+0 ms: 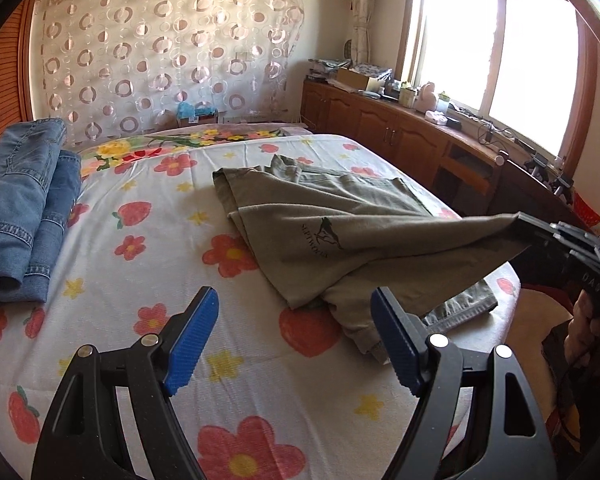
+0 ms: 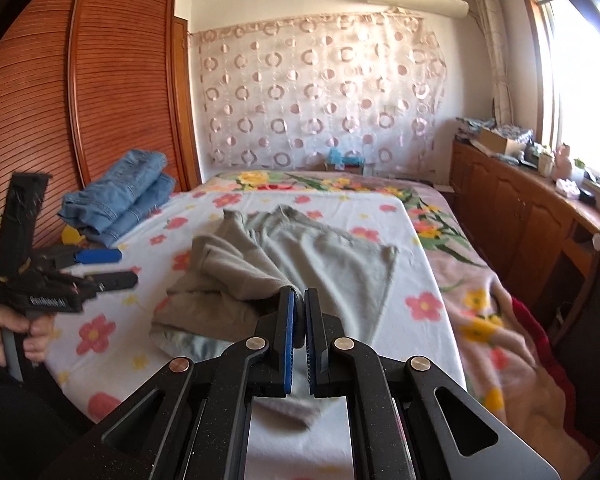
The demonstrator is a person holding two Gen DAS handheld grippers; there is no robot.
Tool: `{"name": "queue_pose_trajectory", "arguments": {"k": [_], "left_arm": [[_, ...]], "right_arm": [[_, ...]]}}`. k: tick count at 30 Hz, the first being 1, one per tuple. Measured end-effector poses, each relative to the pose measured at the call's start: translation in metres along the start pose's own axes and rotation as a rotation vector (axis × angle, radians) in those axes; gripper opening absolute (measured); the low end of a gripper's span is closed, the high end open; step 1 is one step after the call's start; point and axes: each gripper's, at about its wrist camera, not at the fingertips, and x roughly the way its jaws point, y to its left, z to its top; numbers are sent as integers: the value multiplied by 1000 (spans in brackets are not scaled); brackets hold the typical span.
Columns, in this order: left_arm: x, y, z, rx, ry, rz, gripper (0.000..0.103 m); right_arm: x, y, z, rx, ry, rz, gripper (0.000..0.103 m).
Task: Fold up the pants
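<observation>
We note the bed (image 1: 112,360) under its flower-print sheet spanning the whole area ahead of both sets of fingers, with the olive pants (image 1: 324,216) lying on it ahead of and right of the left gripper's fingers and folded jeans (image 1: 24,208) far to their left. The right gripper (image 2: 299,300) has its fingers pinched closed on a pants edge, lifting it off the sheet. The left gripper (image 1: 296,340) hangs with fingers spread wide, gripping nothing, just short of the nearest fold.

Olive-green cotton pants (image 1: 332,220) carry a dark green printed logo. White bedsheet (image 1: 148,280) shows red flowers, strawberries, yellow stars. Folded blue denim jeans (image 1: 20,208) at the bed's left edge have pale stitching. Both black grippers have blue ribbed pads (image 1: 194,340). Sheer wall curtain (image 2: 320,92) has pink rings.
</observation>
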Motion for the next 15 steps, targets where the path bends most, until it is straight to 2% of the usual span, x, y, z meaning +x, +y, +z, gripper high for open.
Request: {"name": "queue_pose_trajectory", "arguments": {"k": [4,9,15], "left_arm": [[-1,-2,0,3,-8,-3,79],[1,-3,-2,6,-3,2,79],[5,-4,-4,1,14,8,79]], "right_arm": [[-2,-5,-15,24,38,-23,5],[8,-11,-34,52,128,-35,5],[11,-10,-32,75,171,-32,5]]}}
